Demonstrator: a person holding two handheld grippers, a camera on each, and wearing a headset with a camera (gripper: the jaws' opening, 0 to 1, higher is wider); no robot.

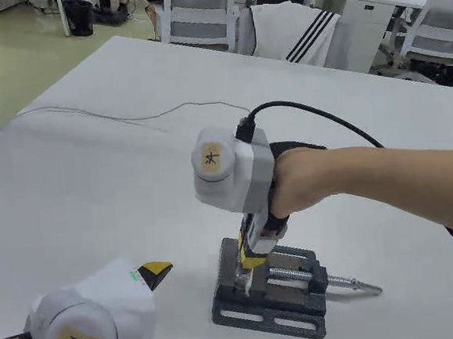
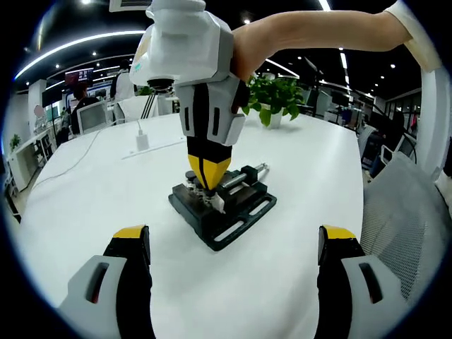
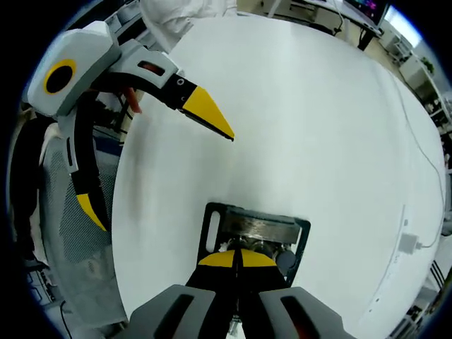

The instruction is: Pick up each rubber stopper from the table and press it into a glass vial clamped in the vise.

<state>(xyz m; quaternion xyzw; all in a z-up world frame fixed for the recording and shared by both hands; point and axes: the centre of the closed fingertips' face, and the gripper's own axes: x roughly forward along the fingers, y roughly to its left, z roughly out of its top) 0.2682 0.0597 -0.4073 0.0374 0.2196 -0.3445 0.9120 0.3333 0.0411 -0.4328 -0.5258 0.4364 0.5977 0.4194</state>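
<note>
A dark bench vise [image 1: 278, 305] stands on the white table [image 1: 93, 172]. My right gripper [image 1: 249, 271] points straight down into its jaws, held by a hand. In the right gripper view its yellow tips [image 3: 237, 260] meet with no gap, right over the vise [image 3: 212, 227]; small round tops [image 3: 263, 247] sit in the clamp, too unclear to name. No loose stopper is visible between the tips. My left gripper [image 2: 233, 233] hovers open and empty, short of the vise [image 2: 236, 212], facing the right gripper [image 2: 206, 183]. One of its yellow fingertips [image 1: 157, 269] shows at lower left.
A thin cable [image 1: 128, 114] crosses the far part of the table, and a white adapter [image 2: 141, 141] lies on it. Chairs [image 1: 199, 14] stand beyond the far edge. A potted plant [image 2: 272, 99] sits at the back. The vise screw handle [image 1: 353, 285] sticks out rightwards.
</note>
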